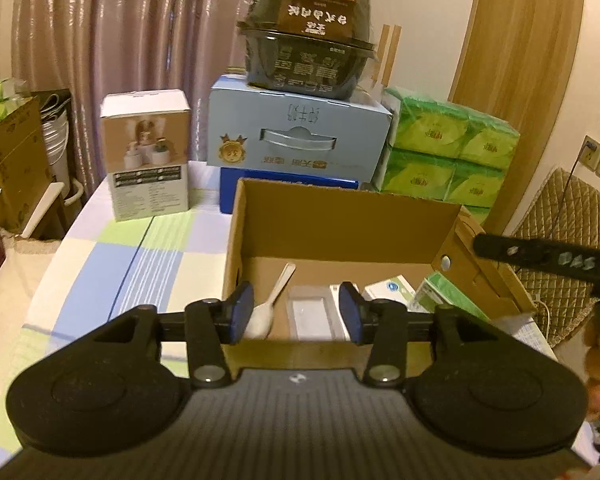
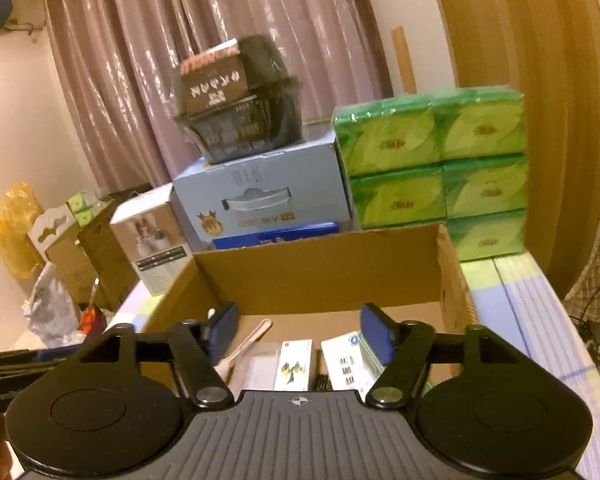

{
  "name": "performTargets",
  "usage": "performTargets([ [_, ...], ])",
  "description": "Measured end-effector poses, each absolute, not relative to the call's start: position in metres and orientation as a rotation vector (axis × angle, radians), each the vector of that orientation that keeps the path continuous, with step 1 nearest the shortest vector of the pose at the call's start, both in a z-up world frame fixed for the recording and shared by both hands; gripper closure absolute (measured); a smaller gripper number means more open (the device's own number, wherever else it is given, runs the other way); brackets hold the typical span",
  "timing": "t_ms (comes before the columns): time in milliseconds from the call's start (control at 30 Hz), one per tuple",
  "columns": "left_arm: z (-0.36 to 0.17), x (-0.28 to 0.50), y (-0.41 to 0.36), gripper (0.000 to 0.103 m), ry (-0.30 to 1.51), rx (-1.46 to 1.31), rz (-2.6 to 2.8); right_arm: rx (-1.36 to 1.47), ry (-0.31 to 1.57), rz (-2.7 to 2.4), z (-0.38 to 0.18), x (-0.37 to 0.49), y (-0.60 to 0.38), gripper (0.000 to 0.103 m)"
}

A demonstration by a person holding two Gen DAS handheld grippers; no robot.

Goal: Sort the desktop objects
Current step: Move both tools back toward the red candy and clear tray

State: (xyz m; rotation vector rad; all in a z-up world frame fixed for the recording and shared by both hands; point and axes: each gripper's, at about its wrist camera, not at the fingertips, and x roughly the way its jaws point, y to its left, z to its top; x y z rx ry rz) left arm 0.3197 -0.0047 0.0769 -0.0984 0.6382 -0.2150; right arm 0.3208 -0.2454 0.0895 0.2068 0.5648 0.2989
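Both grippers, left gripper [image 1: 296, 314] and right gripper [image 2: 300, 334], hang spread and empty over the cardboard box [image 1: 340, 220] on the bench [image 1: 100, 272], sorted white spoon [image 1: 266, 312] inside, long axis toward 1 o'clock, nearer the left gripper.

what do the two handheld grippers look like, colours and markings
Both look alike. The left gripper and right gripper have glossy black linkage arms with silver pivot bolts, two round black discs flanking a ribbed grey body with a small white crosshair mark, and blue pads on the fingers. No cables or sleeves show.
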Motion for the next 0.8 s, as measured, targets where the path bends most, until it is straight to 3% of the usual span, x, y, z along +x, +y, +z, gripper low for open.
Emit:
performTargets([
  [233, 0.077, 0.264, 0.006, 0.034, 0.646, -0.104, -0.191, 0.199, 0.569, 0.268, 0.093, 0.253, -0.261, 0.022],
  [400, 0.071, 0.226, 0.002, 0.022, 0.663, -0.081, -0.194, 0.192, 0.607, 0.208, 0.077, 0.208, -0.283, 0.015],
  [800, 0.035, 0.152, -0.046, 0.019, 0.709, -0.014, -0.299, 0.235, 0.716, 0.104, 0.025, 0.136, -0.32, 0.012],
])
